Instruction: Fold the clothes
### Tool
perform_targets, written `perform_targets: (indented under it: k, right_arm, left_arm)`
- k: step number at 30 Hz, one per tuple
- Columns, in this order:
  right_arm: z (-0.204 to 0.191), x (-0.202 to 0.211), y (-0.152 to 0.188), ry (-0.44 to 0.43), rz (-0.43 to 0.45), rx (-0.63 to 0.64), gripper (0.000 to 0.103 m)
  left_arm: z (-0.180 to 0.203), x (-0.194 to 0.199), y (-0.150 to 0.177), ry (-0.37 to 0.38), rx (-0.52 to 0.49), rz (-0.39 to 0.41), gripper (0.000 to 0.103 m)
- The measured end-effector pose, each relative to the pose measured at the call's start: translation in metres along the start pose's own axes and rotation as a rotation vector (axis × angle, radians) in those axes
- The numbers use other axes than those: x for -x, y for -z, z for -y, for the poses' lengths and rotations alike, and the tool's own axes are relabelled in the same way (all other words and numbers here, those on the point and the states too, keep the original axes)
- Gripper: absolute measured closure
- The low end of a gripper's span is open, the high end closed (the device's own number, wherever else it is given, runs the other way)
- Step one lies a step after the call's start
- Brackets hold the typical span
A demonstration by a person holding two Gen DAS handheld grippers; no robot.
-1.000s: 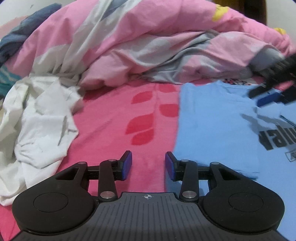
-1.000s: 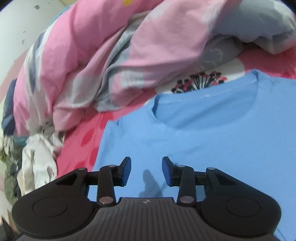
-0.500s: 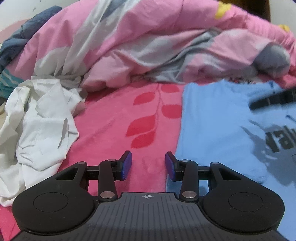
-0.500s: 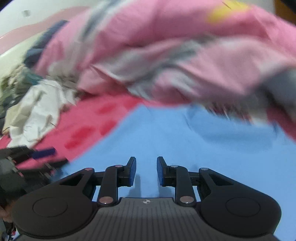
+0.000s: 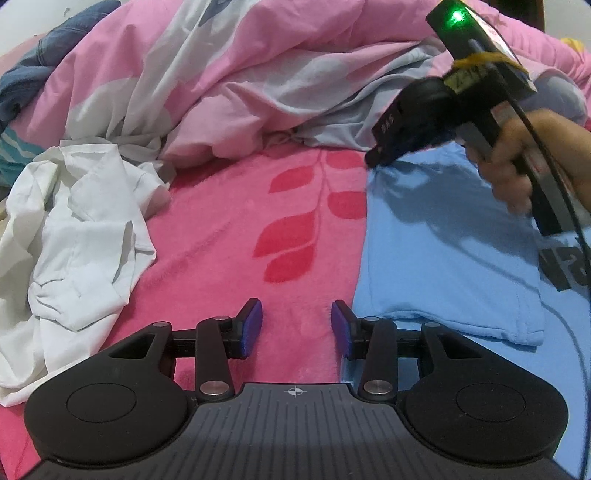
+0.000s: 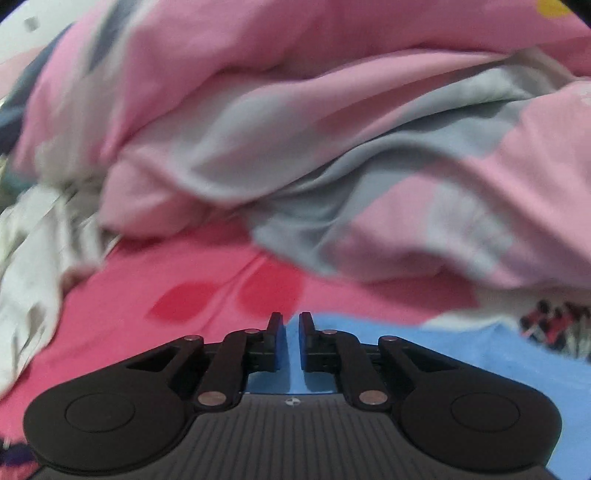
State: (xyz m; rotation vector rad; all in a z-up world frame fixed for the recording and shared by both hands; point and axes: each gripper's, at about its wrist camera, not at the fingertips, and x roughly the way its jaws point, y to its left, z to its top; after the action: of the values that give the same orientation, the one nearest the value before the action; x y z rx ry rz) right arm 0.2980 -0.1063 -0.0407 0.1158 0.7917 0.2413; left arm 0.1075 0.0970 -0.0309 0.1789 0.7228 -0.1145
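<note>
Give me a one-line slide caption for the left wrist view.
Left tool open above the pink blanket, beside the blue T-shirt; right tool at the shirt's far corner.

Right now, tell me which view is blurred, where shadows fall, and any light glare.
Right wrist view: the quilt and white clothes are smeared by motion blur; only the right hand-held gripper looks sharp. Left wrist view: sharp, edges bent by the fisheye; a dark shadow lies on the blue T-shirt below the right hand-held gripper, and a green lamp glares on it.
</note>
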Motion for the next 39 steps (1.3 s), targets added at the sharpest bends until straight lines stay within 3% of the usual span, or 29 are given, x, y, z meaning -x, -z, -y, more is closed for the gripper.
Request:
perform_targets:
  k: [2, 4, 6, 8, 11, 14, 19, 22, 26, 30, 33, 35, 39]
  right_arm:
    - [0.007, 0.006, -0.004, 0.080, 0.033, 0.002, 0.094]
    - [0.015, 0.020, -0.003, 0.094, 0.064, -0.016, 0.094]
    - [0.020, 0.038, 0.001, 0.026, 0.062, -0.055, 0.094]
    - [0.016, 0.058, 0.014, -0.097, 0.035, -0.070, 0.093]
    - [0.010, 0.072, 0.044, -0.196, -0.055, -0.077, 0.093]
    - [0.029, 0.080, 0.069, -0.125, -0.114, -0.116, 0.093]
    - [0.063, 0.131, 0.085, 0.018, -0.010, -0.201, 0.091]
    - [0.032, 0.151, 0.095, -0.066, -0.001, -0.128, 0.091]
    - [-0.020, 0.147, 0.114, -0.176, -0.020, -0.013, 0.090]
    - [-0.021, 0.149, 0.146, -0.157, -0.067, -0.033, 0.091]
    - [-0.014, 0.173, 0.147, -0.134, -0.072, -0.031, 0.090]
    - [-0.009, 0.182, 0.138, -0.097, -0.031, -0.012, 0.090]
    - [0.016, 0.161, 0.108, -0.056, 0.051, -0.100, 0.089]
  left_arm:
    - [-0.001, 0.000, 0.000, 0.002, 0.004, -0.001, 0.061]
    - [-0.002, 0.001, 0.000, 0.005, 0.008, -0.002, 0.061]
    - [-0.003, 0.000, 0.000, 0.009, 0.012, -0.004, 0.061]
    - [-0.003, 0.000, 0.000, 0.011, 0.015, -0.005, 0.061]
    - [-0.003, 0.001, 0.000, 0.013, 0.014, -0.004, 0.061]
    - [-0.005, 0.001, 0.001, 0.017, 0.015, -0.002, 0.061]
    - [-0.010, 0.002, 0.002, 0.034, 0.026, -0.004, 0.061]
    - [-0.010, 0.002, 0.002, 0.034, 0.028, -0.004, 0.061]
    - [-0.010, 0.002, 0.002, 0.035, 0.028, -0.002, 0.061]
    - [-0.013, 0.002, 0.003, 0.046, 0.037, -0.001, 0.060]
    - [-0.014, 0.003, 0.002, 0.050, 0.042, -0.004, 0.060]
    - [-0.013, 0.002, 0.002, 0.044, 0.039, -0.006, 0.060]
    - [-0.011, 0.002, 0.001, 0.033, 0.033, -0.008, 0.060]
